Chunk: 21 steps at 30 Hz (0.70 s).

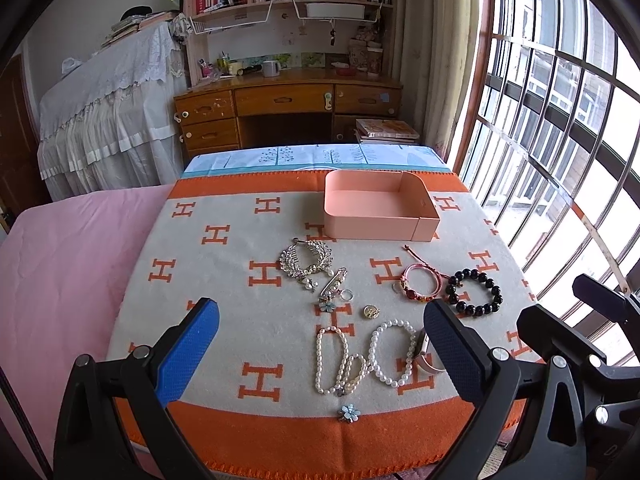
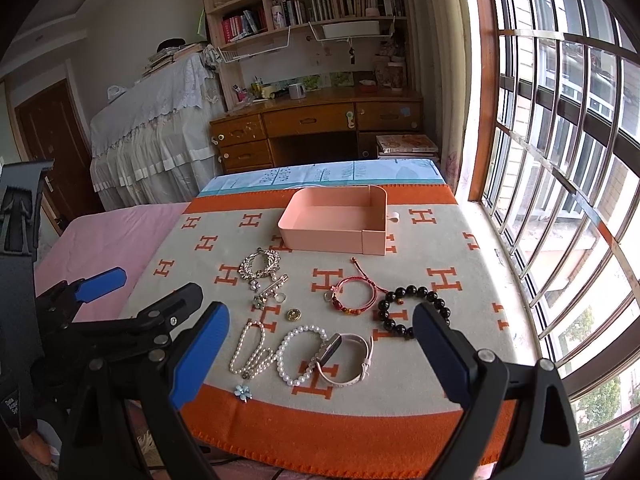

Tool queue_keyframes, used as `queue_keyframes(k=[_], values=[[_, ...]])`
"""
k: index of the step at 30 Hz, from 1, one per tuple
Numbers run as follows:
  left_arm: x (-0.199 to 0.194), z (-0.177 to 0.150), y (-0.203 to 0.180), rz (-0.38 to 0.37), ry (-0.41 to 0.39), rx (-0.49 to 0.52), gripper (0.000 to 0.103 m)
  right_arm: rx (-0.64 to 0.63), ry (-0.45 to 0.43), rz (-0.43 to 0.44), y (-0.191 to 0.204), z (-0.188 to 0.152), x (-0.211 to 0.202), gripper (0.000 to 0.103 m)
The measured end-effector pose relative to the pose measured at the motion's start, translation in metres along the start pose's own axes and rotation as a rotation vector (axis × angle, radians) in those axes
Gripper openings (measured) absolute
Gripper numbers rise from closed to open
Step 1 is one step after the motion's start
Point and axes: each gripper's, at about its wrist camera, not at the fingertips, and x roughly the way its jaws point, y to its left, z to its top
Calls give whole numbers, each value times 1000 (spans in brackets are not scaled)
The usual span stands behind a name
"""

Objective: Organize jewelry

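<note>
Orange-and-cream H-pattern blanket (image 1: 224, 280) covers the table by the barred window (image 2: 560, 160). Pink tray (image 1: 380, 208) sits at the far side, with bracelets, pearl strands (image 2: 300, 354), black bead bracelet (image 2: 412, 304) and brooches scattered nearer. Left gripper (image 1: 320, 344) and right gripper (image 2: 320, 344) both hover spread wide, holding nothing.

I see a table covered by an orange-bordered blanket (image 1: 224, 264) with H pattern. On it: empty pink tray (image 1: 380, 208) at far side; silver leaf hair comb (image 1: 306, 262), pin brooch (image 1: 334, 282), small gold coin charm (image 1: 371, 312); red cord bracelet (image 1: 420, 286), black bead bracelet (image 1: 476, 292); nearer me, two pearl bracelets (image 1: 340, 360), watch (image 2: 346, 358), blue flower charm (image 1: 349, 413).
</note>
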Motion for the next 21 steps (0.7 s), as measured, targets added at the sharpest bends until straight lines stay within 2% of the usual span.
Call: queue_keyframes(k=[5, 10, 15, 18, 21], values=[[9, 2, -3, 36, 23, 6, 101, 9, 22, 21, -5, 3, 9, 94], [19, 7, -7, 9, 37, -2, 101, 6, 38, 33, -11, 9, 20, 94], [15, 18, -6, -9, -23, -39, 101, 3, 55, 44, -13, 12, 31, 94], [11, 30, -2, 7, -59, -37, 101, -3, 58, 51, -16, 16, 35, 94], [12, 47, 3, 40, -42, -4, 101, -15, 53, 58, -17, 24, 35, 94]])
